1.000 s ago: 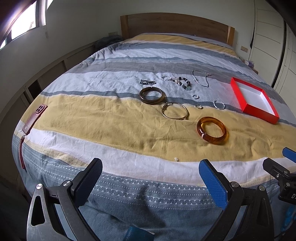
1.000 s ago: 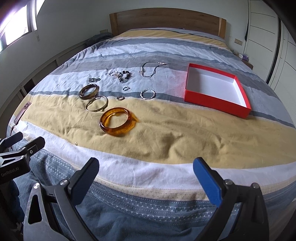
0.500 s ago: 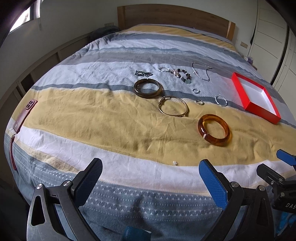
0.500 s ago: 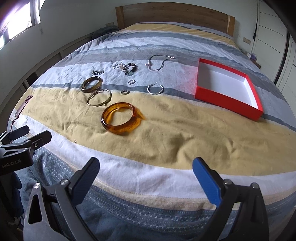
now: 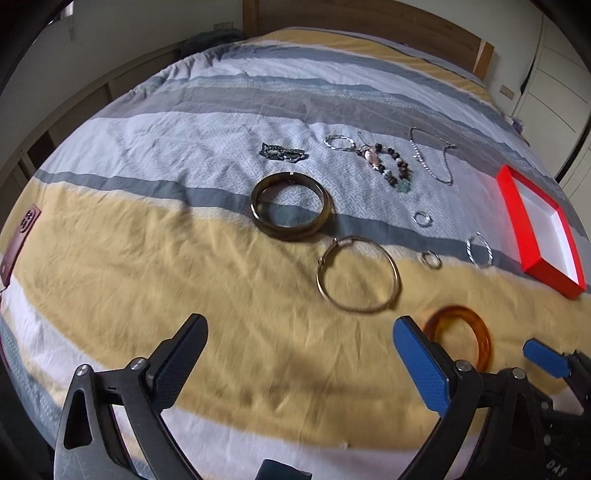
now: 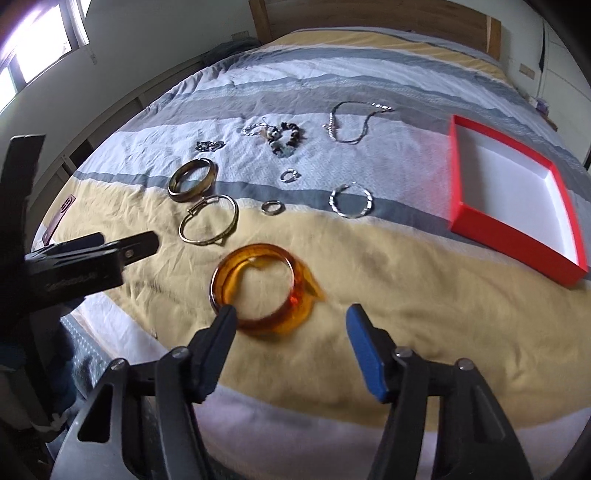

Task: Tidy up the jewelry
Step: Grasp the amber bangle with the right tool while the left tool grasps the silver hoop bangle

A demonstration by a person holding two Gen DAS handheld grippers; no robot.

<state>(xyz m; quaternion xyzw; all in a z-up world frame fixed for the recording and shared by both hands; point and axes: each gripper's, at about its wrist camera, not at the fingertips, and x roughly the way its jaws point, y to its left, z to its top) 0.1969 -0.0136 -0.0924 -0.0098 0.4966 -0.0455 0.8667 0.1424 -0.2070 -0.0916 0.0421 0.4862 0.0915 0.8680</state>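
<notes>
Jewelry lies spread on a striped bed. An amber bangle [image 6: 260,291] lies just beyond my open right gripper [image 6: 290,317], whose left finger overlaps its near rim. It also shows in the left wrist view [image 5: 463,338]. A thin gold hoop [image 5: 358,275], a dark brown bangle [image 5: 290,206], a bead bracelet [image 5: 388,164], a silver chain [image 5: 432,155], small rings [image 5: 431,259] and a twisted silver hoop [image 6: 351,202] lie farther back. An empty red box [image 6: 517,199] sits at the right. My left gripper [image 5: 299,362] is open and empty above the yellow stripe.
A brown phone case [image 5: 18,240] lies at the bed's left edge. The wooden headboard [image 6: 369,14] stands at the far end. White wardrobe doors [image 5: 554,85] are at the right. The bedspread [image 5: 147,258] is rumpled.
Both grippers have moved forward over the bed toward the jewelry. The right gripper has come up to the amber bangle. Both stay open.
</notes>
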